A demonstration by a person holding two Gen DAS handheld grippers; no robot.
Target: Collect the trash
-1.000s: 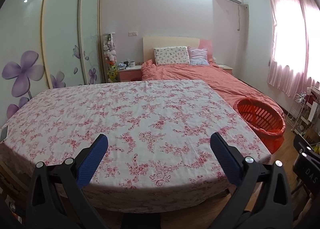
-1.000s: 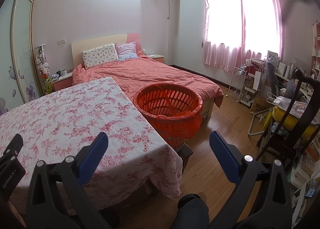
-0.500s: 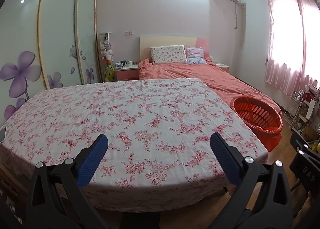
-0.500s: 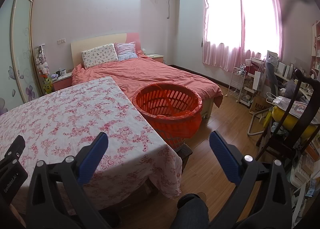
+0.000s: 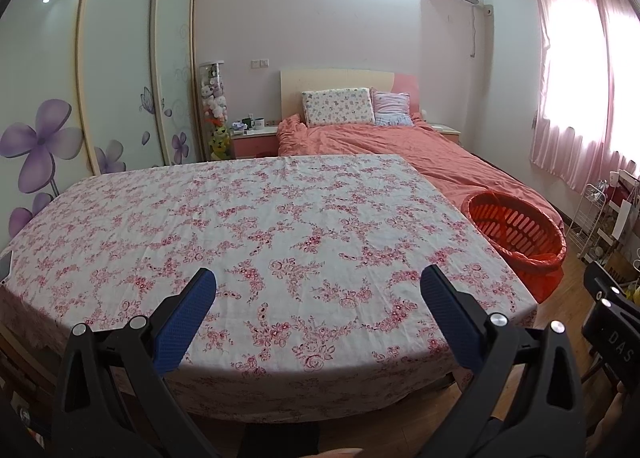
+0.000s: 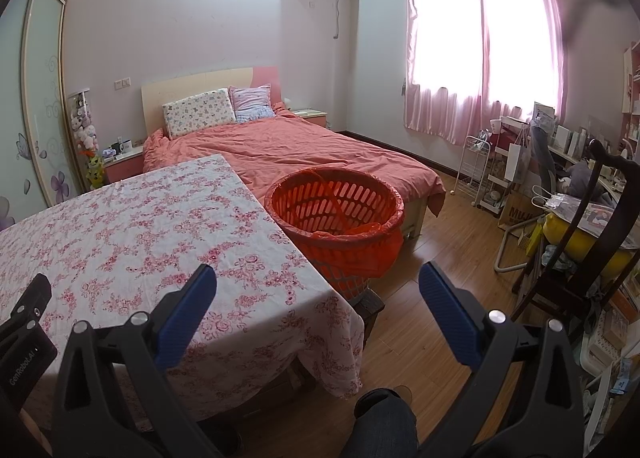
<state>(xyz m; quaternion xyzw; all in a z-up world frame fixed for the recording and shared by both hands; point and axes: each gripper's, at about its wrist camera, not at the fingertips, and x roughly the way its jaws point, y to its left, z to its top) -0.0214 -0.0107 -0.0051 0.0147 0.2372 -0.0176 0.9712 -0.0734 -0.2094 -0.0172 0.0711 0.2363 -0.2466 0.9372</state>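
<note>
I hold both the left gripper [image 5: 318, 284] and right gripper [image 6: 318, 284] wide apart and empty — the orange basket [image 6: 336, 214] lies ahead of the right one, nearer it — with no trash visible on the table [image 5: 280, 226].

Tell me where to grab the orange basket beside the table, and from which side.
Grip the orange basket at its near rim, from above with the right gripper, which is open. The mouth faces up and the rim is thin enough to pinch; the table blocks the left side.
</note>
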